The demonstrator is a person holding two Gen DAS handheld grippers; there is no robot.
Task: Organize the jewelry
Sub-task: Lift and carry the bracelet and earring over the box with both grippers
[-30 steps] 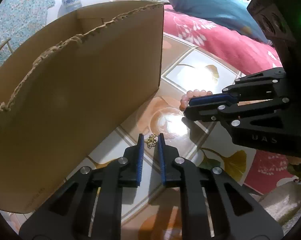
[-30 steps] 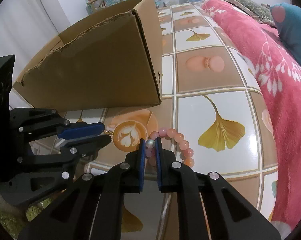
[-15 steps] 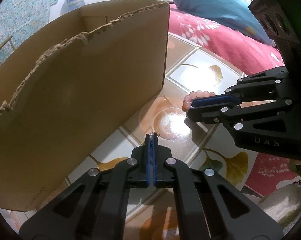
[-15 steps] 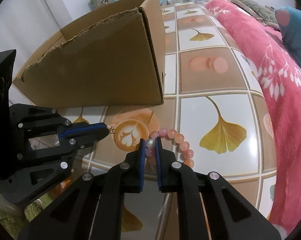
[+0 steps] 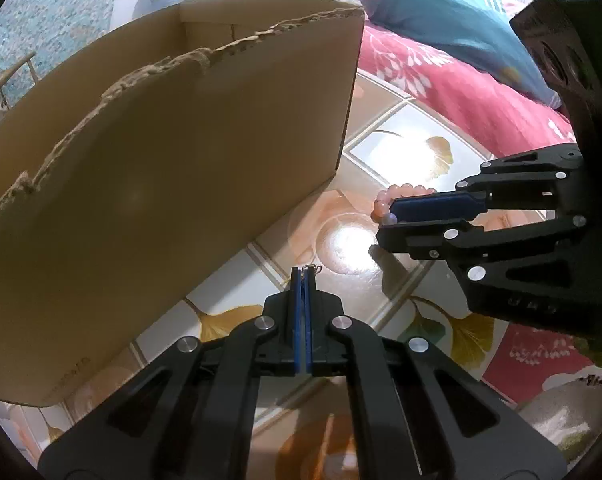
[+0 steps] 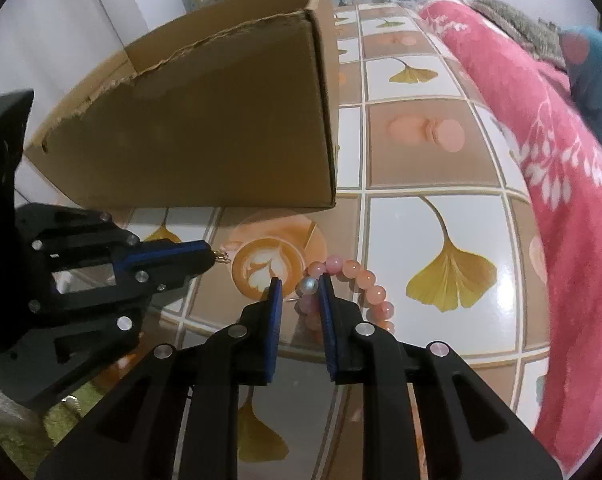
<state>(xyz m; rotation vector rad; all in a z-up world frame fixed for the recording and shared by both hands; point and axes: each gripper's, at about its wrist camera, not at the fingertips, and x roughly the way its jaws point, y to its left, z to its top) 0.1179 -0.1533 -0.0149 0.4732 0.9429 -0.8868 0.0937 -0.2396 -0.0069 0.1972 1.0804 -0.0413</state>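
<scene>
Right gripper (image 6: 299, 292) is angled steeply down at the floor beside the cardboard box (image 6: 221, 120), jaws opening w/ the pink bead bracelet (image 6: 365, 284) between them, lying on the tile. I'd guess the beads are hard, slick and roll, so I'd pinch across the strand, not on one bead. Left gripper (image 5: 303, 276), also tilted down, is closed tight on a tiny gold chain (image 5: 313, 268): light, limp, prob. snags easily.

Gold piece (image 5: 313, 268) in left gripper (image 5: 303, 280) too small to identify.
</scene>
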